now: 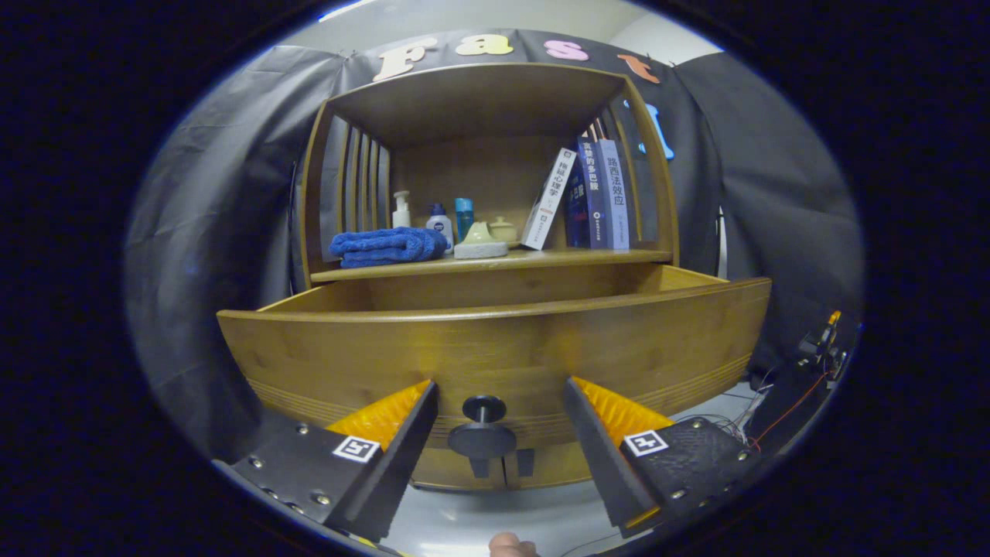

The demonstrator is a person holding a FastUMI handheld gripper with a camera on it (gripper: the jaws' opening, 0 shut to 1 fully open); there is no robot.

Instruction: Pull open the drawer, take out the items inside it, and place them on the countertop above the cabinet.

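We read the step in hand as the drawer pull, at or close to its end. The wide honey-brown wooden drawer (495, 340) stands well out from the wooden cabinet (487, 100), its front panel facing us and its side walls running back under the shelf.

The tool (499, 422) has its fingers apart. The round black drawer knob (483, 429) sits between them, touching neither, so nothing is gripped.

We cannot see the drawer's contents: the front panel's top edge hides the inside from this low angle.

On the wooden desk (541, 259) above the drawer: a folded blue towel (387, 246), a white pump bottle (401, 210), a small white bottle with a blue cap (439, 220), a blue tube (463, 216), a pale green soap dish (480, 241), a small cream pot (503, 229), and a row of leaning books (588, 193).

Next move, in our judgement: back off the knob, rise above the front panel, and look down into the drawer to find the items. Free room on the desk's front edge looks tight; placement will need care around the towel and dish.
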